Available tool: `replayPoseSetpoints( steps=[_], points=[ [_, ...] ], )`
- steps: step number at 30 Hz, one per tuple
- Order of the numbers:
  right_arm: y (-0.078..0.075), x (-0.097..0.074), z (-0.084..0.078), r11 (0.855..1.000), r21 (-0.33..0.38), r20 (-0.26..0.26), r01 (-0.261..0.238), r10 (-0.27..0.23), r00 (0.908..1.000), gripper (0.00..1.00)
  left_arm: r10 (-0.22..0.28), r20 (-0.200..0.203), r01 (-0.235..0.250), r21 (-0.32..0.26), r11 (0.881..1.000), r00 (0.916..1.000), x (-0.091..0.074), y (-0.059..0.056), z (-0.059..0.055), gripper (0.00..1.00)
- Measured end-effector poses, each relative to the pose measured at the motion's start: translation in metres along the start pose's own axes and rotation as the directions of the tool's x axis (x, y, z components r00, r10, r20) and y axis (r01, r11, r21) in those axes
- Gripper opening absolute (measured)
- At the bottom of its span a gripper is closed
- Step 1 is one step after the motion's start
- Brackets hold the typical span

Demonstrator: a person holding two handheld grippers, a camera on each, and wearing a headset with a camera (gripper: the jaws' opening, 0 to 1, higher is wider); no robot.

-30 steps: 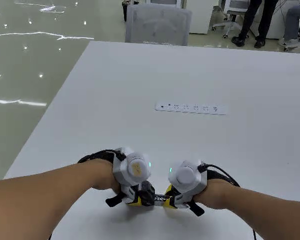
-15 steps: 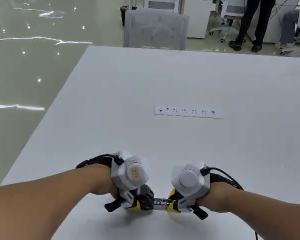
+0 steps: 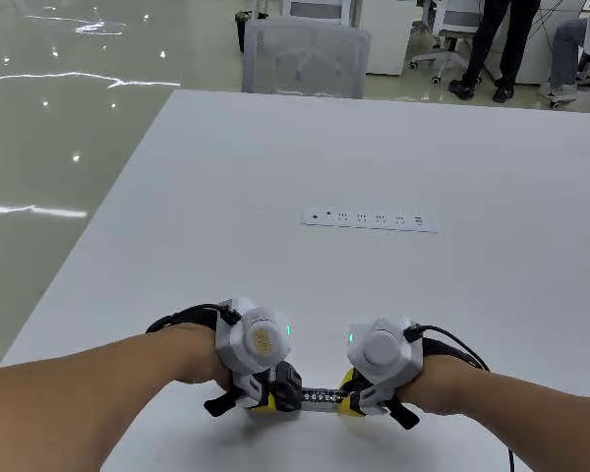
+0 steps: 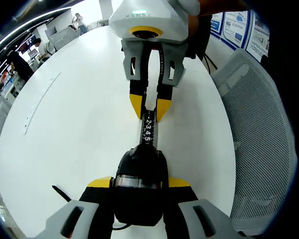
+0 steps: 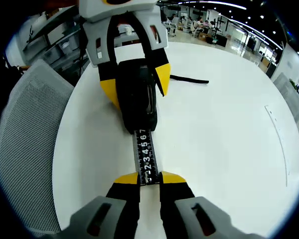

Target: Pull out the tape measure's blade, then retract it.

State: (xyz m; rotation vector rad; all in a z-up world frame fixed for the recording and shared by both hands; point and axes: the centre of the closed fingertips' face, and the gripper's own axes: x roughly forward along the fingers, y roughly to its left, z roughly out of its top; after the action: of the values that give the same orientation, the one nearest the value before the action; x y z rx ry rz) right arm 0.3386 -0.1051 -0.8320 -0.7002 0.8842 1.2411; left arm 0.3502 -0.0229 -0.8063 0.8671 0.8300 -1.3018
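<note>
A black tape measure case (image 4: 139,181) sits between the yellow-tipped fingers of my left gripper (image 4: 139,183), which is shut on it. Its numbered blade (image 4: 148,130) runs a short way out to my right gripper (image 5: 149,178), shut on the blade's end. In the right gripper view the case (image 5: 137,97) lies straight ahead, with the blade (image 5: 144,153) showing digits up to about 7. In the head view the left gripper (image 3: 265,395) and right gripper (image 3: 352,401) stand close together near the table's front edge, the blade (image 3: 320,396) spanning the small gap.
A white power strip (image 3: 369,219) lies mid-table on the white table (image 3: 374,147). A grey mesh chair (image 3: 305,57) stands at the far edge, and another mesh chair (image 4: 254,124) is beside me. People stand in the background. A black strap (image 5: 188,79) trails on the table.
The grippers have drawn apart sideways, and more of the blade is out of the case than one second ago. The head camera has tilted slightly.
</note>
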Motion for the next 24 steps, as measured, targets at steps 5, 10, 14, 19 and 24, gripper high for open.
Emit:
replayPoseSetpoints(
  steps=[5,10,14,19,24],
  points=[
    [-0.002,-0.003,-0.005,1.0,0.001,0.0,0.004,-0.004,1.0,0.13,-0.003,0.0,0.003,-0.006,1.0,1.0,0.0,0.001,0.0,0.35],
    [-0.002,-0.007,-0.01,1.0,0.004,-0.005,0.006,-0.006,1.0,0.13,-0.002,0.005,0.002,-0.013,1.0,1.0,0.0,0.001,0.0,0.35],
    [-0.004,-0.01,-0.015,1.0,0.002,-0.01,0.01,-0.01,0.9999,0.13,-0.001,0.006,0.001,-0.016,1.0,1.0,0.0,0.001,0.001,0.35],
    [-0.005,-0.013,-0.021,1.0,0.007,-0.01,0.012,-0.012,0.9999,0.13,0.002,0.008,-0.001,-0.018,1.0,1.0,0.0,0.001,0.001,0.35],
    [-0.006,-0.016,-0.026,1.0,0.012,-0.009,0.013,-0.013,0.9999,0.13,0.002,0.008,-0.001,-0.018,1.0,1.0,0.001,0.002,0.0,0.35]
  ],
)
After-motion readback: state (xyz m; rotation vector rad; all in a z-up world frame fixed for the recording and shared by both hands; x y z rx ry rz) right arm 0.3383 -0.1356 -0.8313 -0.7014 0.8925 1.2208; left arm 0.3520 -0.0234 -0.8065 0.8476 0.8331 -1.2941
